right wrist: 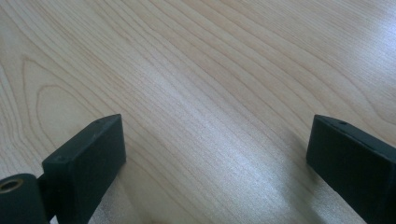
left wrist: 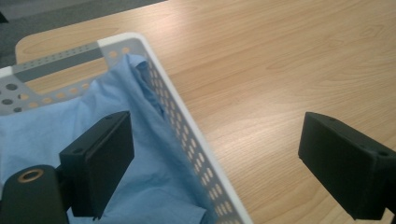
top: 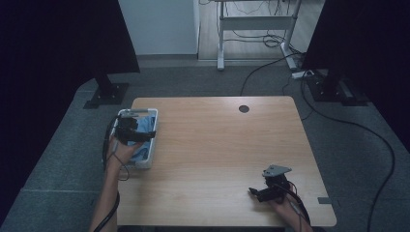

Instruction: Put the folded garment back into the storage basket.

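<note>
A white perforated basket (top: pixel 152 145) stands at the table's left edge with a light blue cloth (top: pixel 144 124) bunched inside it. My left gripper (top: pixel 138 134) hovers over the basket, open. In the left gripper view its jaws straddle the basket's right wall (left wrist: pixel 187 135), one over the blue cloth (left wrist: pixel 56 126), the other over bare wood. My right gripper (top: pixel 261 192) rests low near the table's front right, open, with nothing between its jaws. The right gripper view shows bare wood grain (right wrist: pixel 205 93) between the two black jaws.
The wooden table (top: pixel 222 154) has a round cable hole (top: pixel 243 108) near its far edge. Black stands (top: pixel 104 92) and cables (top: pixel 338 121) sit on the grey floor around it. Another desk frame (top: pixel 256 24) stands beyond.
</note>
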A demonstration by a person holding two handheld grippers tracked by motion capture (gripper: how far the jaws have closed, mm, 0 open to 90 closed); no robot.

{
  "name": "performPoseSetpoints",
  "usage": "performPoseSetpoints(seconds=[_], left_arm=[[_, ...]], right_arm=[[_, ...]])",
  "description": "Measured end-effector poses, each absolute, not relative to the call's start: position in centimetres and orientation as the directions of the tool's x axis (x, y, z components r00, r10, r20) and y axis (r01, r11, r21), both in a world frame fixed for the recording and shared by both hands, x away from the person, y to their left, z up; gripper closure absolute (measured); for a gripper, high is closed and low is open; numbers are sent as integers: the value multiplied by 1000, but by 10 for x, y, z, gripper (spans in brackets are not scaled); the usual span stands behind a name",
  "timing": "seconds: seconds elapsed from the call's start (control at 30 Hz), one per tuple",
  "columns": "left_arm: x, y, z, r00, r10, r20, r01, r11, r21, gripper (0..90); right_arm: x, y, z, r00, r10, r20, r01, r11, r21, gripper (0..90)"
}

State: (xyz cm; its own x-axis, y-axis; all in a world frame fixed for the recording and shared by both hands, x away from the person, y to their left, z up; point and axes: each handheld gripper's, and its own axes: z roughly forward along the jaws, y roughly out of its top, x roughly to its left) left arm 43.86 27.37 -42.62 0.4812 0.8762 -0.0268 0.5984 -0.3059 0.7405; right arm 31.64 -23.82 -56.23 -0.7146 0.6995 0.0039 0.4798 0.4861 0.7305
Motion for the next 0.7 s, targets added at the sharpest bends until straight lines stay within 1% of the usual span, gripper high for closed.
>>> performPoseSetpoints(seconds=[0.7], left_arm=[[413, 244, -422, 540, 841, -7, 527, -332, 783, 97]], right_arm=[[316, -238, -562, -715, 699, 4, 480, 486, 730, 47]])
